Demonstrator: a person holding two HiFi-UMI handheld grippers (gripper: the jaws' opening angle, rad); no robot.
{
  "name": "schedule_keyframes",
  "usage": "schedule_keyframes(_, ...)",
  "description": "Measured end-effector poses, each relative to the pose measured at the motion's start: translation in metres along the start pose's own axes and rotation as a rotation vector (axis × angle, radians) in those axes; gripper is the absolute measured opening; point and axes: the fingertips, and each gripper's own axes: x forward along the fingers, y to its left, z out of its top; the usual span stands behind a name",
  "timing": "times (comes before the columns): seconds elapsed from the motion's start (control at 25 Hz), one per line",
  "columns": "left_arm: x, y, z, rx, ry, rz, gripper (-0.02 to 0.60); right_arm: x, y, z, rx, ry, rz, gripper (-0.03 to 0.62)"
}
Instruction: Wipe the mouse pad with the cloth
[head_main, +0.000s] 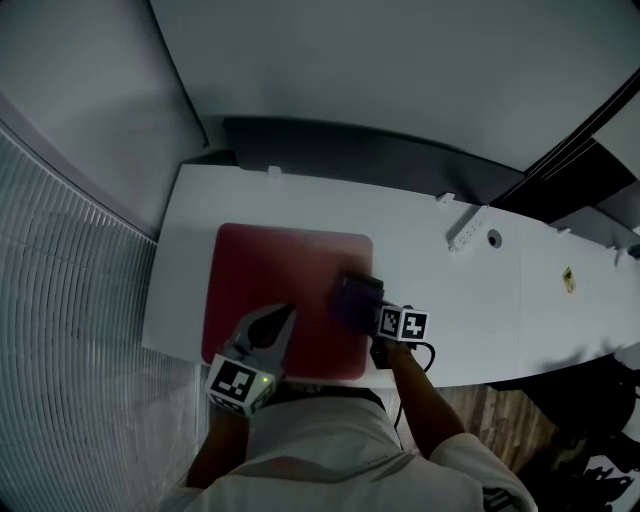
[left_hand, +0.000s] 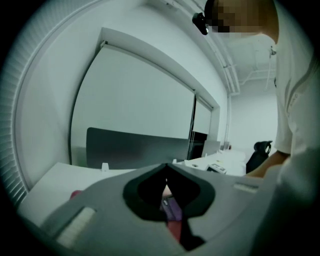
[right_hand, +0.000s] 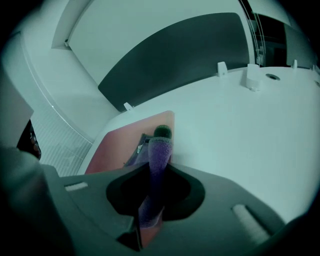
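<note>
Cloth (head_main: 352, 298), purple, pinched in the right tongs (right_hand: 159, 166), lies on the red pad's (head_main: 270, 265) right side on the desk (head_main: 460, 300); left tongs (head_main: 286, 314), closed and empty, sit at its near edge, and if they lift, wiping may drag the pad.

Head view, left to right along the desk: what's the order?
left gripper → cloth → right gripper → white power strip → yellow sticker
</note>
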Motion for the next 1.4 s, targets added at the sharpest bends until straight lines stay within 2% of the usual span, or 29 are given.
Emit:
schedule_keyframes(0.24,0.002,-0.022,0.0,0.004,0.0,0.012,0.002,-0.028,-0.039,-0.006,0.011,-0.016,-0.041,0.049)
schedule_keyframes(0.4,-0.012,-0.024,-0.001,-0.01,0.019,0.041,0.003,-0.052,-0.034,0.003,-0.028,-0.054,-0.052,0.049)
schedule_keyframes(0.6,-0.046,0.0,-0.005,-0.02,0.005,0.089,0.002,-0.074,0.06,0.027,-0.208,-0.133,0.075,0.049)
schedule_keyframes(0.8,-0.105,0.038,-0.015,-0.015,0.003,0.159,0.002,-0.051,0.184,0.019,-0.263,-0.132,0.277,0.049)
schedule_keyframes(1.12,-0.227,0.098,-0.027,-0.09,-0.01,0.324,0.002,0.015,0.356,-0.06,-0.375,0.023,0.494,0.049)
schedule_keyframes(1.28,-0.276,0.121,-0.036,-0.103,-0.007,0.374,0.003,0.056,0.411,-0.092,-0.348,0.099,0.549,0.049)
schedule_keyframes(1.4,-0.301,0.129,-0.033,-0.123,0.0,0.391,0.002,0.086,0.431,-0.111,-0.307,0.149,0.539,0.049)
